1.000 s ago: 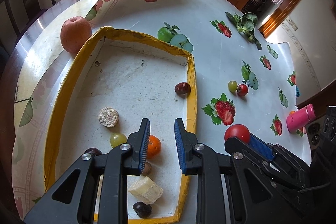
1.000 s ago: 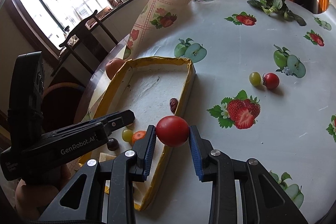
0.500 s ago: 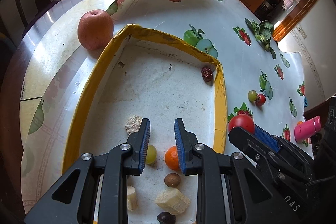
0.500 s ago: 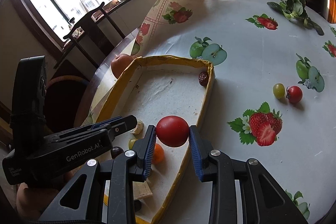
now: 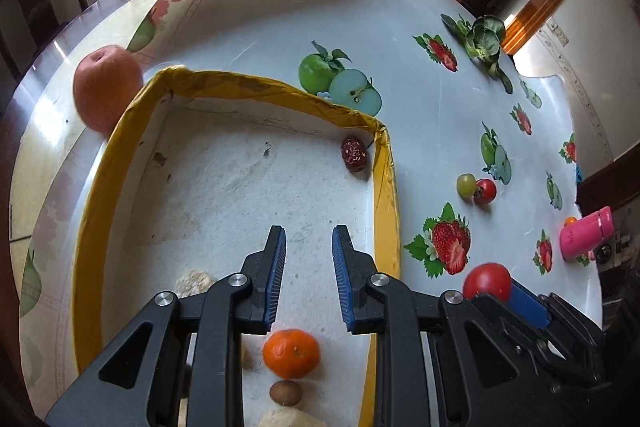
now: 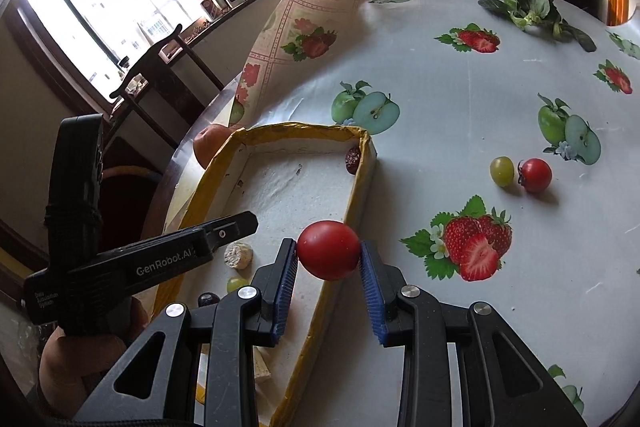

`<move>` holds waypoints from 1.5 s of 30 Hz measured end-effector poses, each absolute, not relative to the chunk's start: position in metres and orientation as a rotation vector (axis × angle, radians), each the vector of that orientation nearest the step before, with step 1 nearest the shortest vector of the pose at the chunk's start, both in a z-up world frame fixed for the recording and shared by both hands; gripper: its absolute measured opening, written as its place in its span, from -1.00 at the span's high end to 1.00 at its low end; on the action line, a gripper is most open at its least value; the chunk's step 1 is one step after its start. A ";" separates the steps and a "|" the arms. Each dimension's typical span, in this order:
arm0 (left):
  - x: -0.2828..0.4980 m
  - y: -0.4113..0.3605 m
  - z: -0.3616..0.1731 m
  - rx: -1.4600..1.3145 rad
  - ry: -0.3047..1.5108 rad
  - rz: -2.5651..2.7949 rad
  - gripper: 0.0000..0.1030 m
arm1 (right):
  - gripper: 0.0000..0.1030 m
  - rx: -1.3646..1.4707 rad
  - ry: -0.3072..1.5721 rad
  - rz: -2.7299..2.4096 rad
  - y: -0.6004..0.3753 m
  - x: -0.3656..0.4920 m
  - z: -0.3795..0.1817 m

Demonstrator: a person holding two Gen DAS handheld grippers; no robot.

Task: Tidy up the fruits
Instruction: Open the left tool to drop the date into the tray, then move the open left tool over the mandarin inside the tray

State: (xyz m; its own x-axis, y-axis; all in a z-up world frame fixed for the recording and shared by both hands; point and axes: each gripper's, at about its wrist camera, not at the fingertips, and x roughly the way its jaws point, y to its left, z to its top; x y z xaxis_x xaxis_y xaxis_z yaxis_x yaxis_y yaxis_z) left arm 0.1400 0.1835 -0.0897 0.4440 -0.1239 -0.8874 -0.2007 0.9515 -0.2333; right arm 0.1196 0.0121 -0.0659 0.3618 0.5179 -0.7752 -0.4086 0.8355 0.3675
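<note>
My right gripper (image 6: pixel 329 255) is shut on a red tomato (image 6: pixel 329 249) and holds it above the near right rim of the yellow-edged tray (image 6: pixel 362 187). The tomato (image 5: pixel 487 281) also shows in the left wrist view. My left gripper (image 5: pixel 308 257) is open and empty above the tray floor (image 5: pixel 240 183). In the tray lie a red date (image 5: pixel 354 154), a small orange (image 5: pixel 292 353), a brown nut (image 5: pixel 285 392) and pale chunks (image 5: pixel 195 282). A green grape (image 6: pixel 501 170) and a cherry tomato (image 6: pixel 535 174) lie on the tablecloth to the right.
A large apple (image 5: pixel 106 91) rests outside the tray's far left corner. A leafy green (image 6: pixel 532 3) lies at the far right. A pink bottle (image 5: pixel 586 233) lies at the table's right edge. The tablecloth is folded up behind the tray. A chair (image 6: pixel 160 67) stands beyond.
Both grippers have moved forward over the tray. The small orange and the grape in the tray have slid back under the left fingers. The right gripper keeps its hold on the tomato.
</note>
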 end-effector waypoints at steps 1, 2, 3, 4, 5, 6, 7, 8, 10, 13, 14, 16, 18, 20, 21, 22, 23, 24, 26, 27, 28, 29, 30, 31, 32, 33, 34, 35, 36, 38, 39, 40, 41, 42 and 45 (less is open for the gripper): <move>0.152 0.177 -0.094 -0.297 1.129 0.046 0.59 | 0.37 0.121 1.041 0.589 0.006 0.119 -0.066; 0.162 0.173 -0.098 -0.277 1.143 0.047 0.59 | 0.37 0.127 1.040 0.579 0.000 0.119 -0.065; 0.171 0.170 -0.101 -0.262 1.149 0.047 0.59 | 0.37 0.135 1.040 0.569 -0.007 0.119 -0.065; 0.180 0.168 -0.104 -0.249 1.153 0.047 0.59 | 0.37 0.145 1.039 0.560 -0.013 0.119 -0.065; 0.187 0.166 -0.108 -0.240 1.162 0.045 0.59 | 0.37 0.151 1.037 0.549 -0.019 0.119 -0.064; 0.194 0.165 -0.111 -0.233 1.175 0.040 0.59 | 0.37 0.157 1.036 0.540 -0.025 0.119 -0.065; 0.199 0.163 -0.114 -0.231 1.186 0.033 0.58 | 0.37 0.165 1.037 0.532 -0.031 0.120 -0.066; 0.203 0.161 -0.116 -0.233 1.191 0.027 0.55 | 0.37 0.171 1.040 0.522 -0.035 0.121 -0.068; 0.210 0.157 -0.121 -0.227 1.203 0.022 0.36 | 0.37 0.183 1.049 0.506 -0.043 0.122 -0.072; 0.217 0.157 -0.126 -0.249 1.207 0.015 0.35 | 0.37 0.196 1.061 0.490 -0.052 0.124 -0.078; 0.219 0.158 -0.127 -0.267 1.202 0.010 0.36 | 0.37 0.198 1.063 0.487 -0.053 0.125 -0.079; 0.224 0.158 -0.127 -0.270 1.204 0.014 0.35 | 0.37 0.200 1.066 0.483 -0.055 0.125 -0.081; 0.228 0.159 -0.126 -0.288 1.214 0.015 0.35 | 0.37 0.201 1.070 0.482 -0.056 0.125 -0.082; 0.229 0.162 -0.124 -0.321 1.209 -0.005 0.35 | 0.37 0.199 1.072 0.485 -0.056 0.124 -0.083; 0.228 0.164 -0.122 -0.341 1.190 -0.023 0.34 | 0.37 0.198 1.072 0.486 -0.055 0.124 -0.083; 0.228 0.165 -0.120 -0.353 1.177 -0.040 0.26 | 0.37 0.197 1.073 0.487 -0.055 0.123 -0.084; 0.226 0.167 -0.118 -0.350 1.168 -0.040 0.25 | 0.37 0.197 1.074 0.487 -0.054 0.123 -0.084; 0.225 0.168 -0.118 -0.346 1.169 -0.040 0.25 | 0.37 0.198 1.074 0.488 -0.055 0.122 -0.084; 0.220 0.175 -0.117 -0.363 1.183 -0.049 0.25 | 0.37 0.202 1.073 0.487 -0.056 0.122 -0.085; 0.212 0.180 -0.114 -0.377 1.179 -0.049 0.25 | 0.37 0.207 1.075 0.488 -0.057 0.122 -0.085; 0.203 0.185 -0.111 -0.387 1.171 -0.055 0.25 | 0.37 0.211 1.075 0.489 -0.057 0.121 -0.085; 0.192 0.189 -0.108 -0.387 1.166 -0.066 0.25 | 0.37 0.214 1.076 0.491 -0.057 0.121 -0.085; 0.180 0.191 -0.105 -0.374 1.167 -0.073 0.25 | 0.37 0.215 1.077 0.495 -0.057 0.119 -0.085; 0.166 0.192 -0.103 -0.348 1.171 -0.073 0.25 | 0.37 0.213 1.078 0.499 -0.057 0.117 -0.085; 0.152 0.193 -0.102 -0.321 1.174 -0.071 0.25 | 0.37 0.210 1.079 0.502 -0.057 0.116 -0.085; 0.141 0.192 -0.103 -0.301 1.185 -0.074 0.21 | 0.37 0.209 1.080 0.506 -0.056 0.114 -0.085; 0.129 0.192 -0.105 -0.289 1.200 -0.084 0.13 | 0.37 0.208 1.082 0.508 -0.056 0.113 -0.085; 0.119 0.191 -0.108 -0.279 1.216 -0.093 0.11 | 0.37 0.208 1.084 0.509 -0.055 0.112 -0.086; 0.110 0.189 -0.111 -0.266 1.231 -0.099 0.11 | 0.37 0.209 1.087 0.512 -0.055 0.111 -0.087; 0.098 0.182 -0.108 -0.201 1.196 -0.100 -0.01 | 0.37 0.208 1.094 0.516 -0.052 0.110 -0.088; 0.097 0.177 -0.107 -0.178 1.201 -0.099 -0.07 | 0.37 0.207 1.096 0.518 -0.049 0.109 -0.089; 0.097 0.172 -0.106 -0.164 1.204 -0.102 -0.07 | 0.37 0.205 1.097 0.522 -0.047 0.108 -0.089; 0.097 0.168 -0.106 -0.152 1.208 -0.111 -0.07 | 0.37 0.204 1.099 0.526 -0.044 0.108 -0.088; 0.096 0.162 -0.108 -0.124 1.209 -0.106 -0.08 | 0.37 0.202 1.098 0.531 -0.042 0.106 -0.087; 0.094 0.148 -0.112 0.009 1.196 -0.064 -0.07 | 0.37 0.187 1.085 0.544 -0.036 0.102 -0.080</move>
